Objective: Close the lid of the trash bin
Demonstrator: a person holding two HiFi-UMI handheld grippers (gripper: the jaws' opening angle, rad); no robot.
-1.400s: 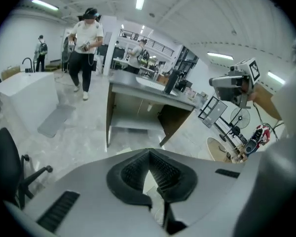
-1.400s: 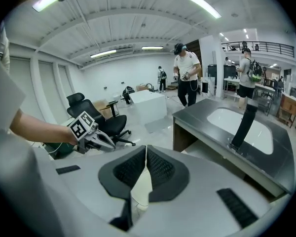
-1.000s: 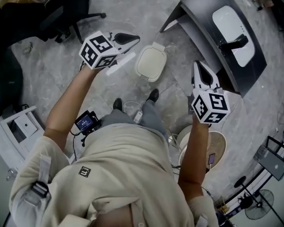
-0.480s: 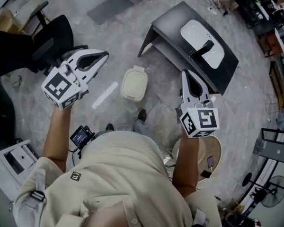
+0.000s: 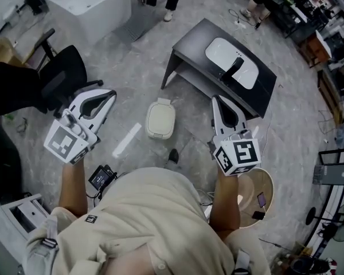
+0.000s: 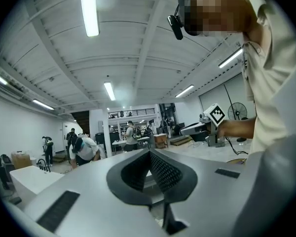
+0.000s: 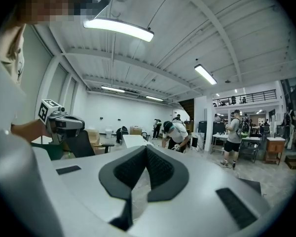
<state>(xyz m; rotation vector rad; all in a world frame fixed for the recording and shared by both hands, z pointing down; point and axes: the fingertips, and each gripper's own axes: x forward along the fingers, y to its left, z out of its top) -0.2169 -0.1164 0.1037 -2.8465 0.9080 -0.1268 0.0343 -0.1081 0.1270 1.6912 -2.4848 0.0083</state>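
Observation:
The trash bin is a small cream box on the grey floor, seen from above in the head view, its lid lying flat and shut. My left gripper is held up to the left of the bin, well apart from it, jaws shut on nothing. My right gripper is held up to the bin's right, also apart from it and shut with nothing in it. Both gripper views point out level across the room; the bin does not show in them. The left gripper and right gripper show their tips pressed together.
A black desk carrying a white device stands just behind the bin. A black office chair is at the left, a white tub at the far left. A round wooden stool is by my right side. A white strip lies on the floor.
Both grippers have drawn back from the bin; the left one went left and down in the view. The head camera now sees more of the room. The lid stays shut throughout.

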